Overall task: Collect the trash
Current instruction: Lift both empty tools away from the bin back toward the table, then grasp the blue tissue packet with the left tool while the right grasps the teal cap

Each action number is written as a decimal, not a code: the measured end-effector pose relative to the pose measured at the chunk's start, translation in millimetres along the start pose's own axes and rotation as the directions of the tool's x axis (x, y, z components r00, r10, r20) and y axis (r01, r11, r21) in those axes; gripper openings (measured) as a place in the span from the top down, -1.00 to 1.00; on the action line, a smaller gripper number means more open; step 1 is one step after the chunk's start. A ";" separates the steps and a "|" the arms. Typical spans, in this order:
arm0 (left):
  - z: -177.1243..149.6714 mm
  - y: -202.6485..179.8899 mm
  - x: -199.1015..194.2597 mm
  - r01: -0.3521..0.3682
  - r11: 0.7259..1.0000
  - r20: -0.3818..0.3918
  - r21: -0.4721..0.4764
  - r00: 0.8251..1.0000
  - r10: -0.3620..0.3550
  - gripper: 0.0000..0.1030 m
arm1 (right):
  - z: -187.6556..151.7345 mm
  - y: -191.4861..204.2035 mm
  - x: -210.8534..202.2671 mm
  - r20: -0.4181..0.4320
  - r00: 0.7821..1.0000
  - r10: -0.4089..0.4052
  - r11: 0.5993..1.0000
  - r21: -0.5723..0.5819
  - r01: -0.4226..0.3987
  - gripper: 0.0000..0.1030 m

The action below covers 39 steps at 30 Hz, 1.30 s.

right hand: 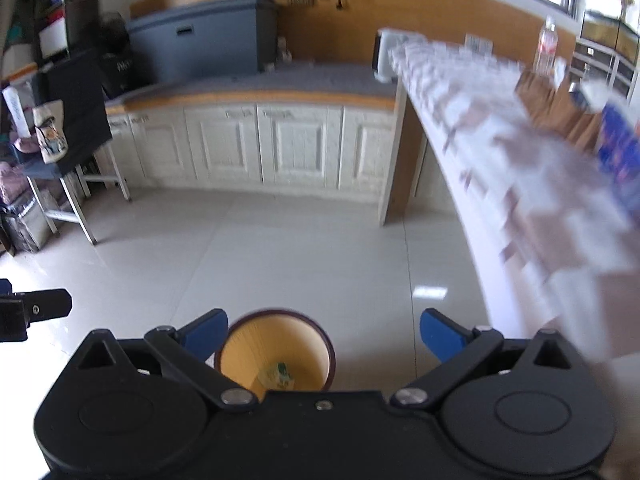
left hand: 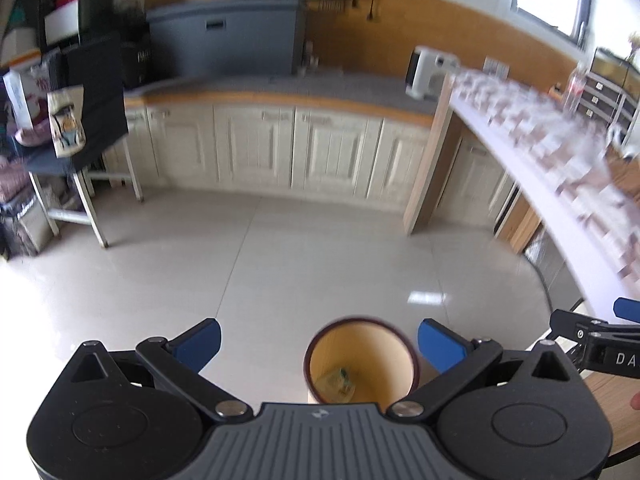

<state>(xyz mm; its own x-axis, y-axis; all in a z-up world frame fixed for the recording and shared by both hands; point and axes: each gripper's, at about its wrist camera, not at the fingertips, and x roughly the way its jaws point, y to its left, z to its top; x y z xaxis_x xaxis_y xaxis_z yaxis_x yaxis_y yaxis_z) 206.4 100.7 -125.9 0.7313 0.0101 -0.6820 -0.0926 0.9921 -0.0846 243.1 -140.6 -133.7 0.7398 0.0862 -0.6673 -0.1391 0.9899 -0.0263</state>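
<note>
A round waste bin [left hand: 362,362] with a dark red rim and yellow inside stands on the tiled floor below both grippers. A small crumpled piece of trash [left hand: 338,384] lies at its bottom. My left gripper [left hand: 319,346] is open and empty above the bin. In the right wrist view the bin [right hand: 276,354] and the trash [right hand: 278,376] show again. My right gripper [right hand: 324,338] is open and empty, above the bin's right side. A blurred blue packet [right hand: 618,152] lies on the table at the right.
A table with a patterned cloth [right hand: 520,168] runs along the right. White cabinets [left hand: 280,148] under a grey counter line the far wall. A metal-legged stand [left hand: 80,184] with bags is at the left. A clear bottle [right hand: 547,48] stands on the table's far end.
</note>
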 end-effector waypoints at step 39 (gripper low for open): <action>67.7 -241.7 -117.0 0.276 0.893 0.302 0.354 0.870 -0.389 -1.00 | 35.9 -213.8 -160.0 0.346 0.903 -0.253 0.961 0.197 0.194 -1.00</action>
<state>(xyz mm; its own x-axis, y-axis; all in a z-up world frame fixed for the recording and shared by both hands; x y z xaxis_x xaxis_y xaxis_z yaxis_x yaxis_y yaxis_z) 189.0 -131.9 23.5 0.8765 -0.3393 -0.3415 0.3586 0.9335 -0.0069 178.1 -362.1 5.4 0.9314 -0.1337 -0.3384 0.1392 0.9902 -0.0082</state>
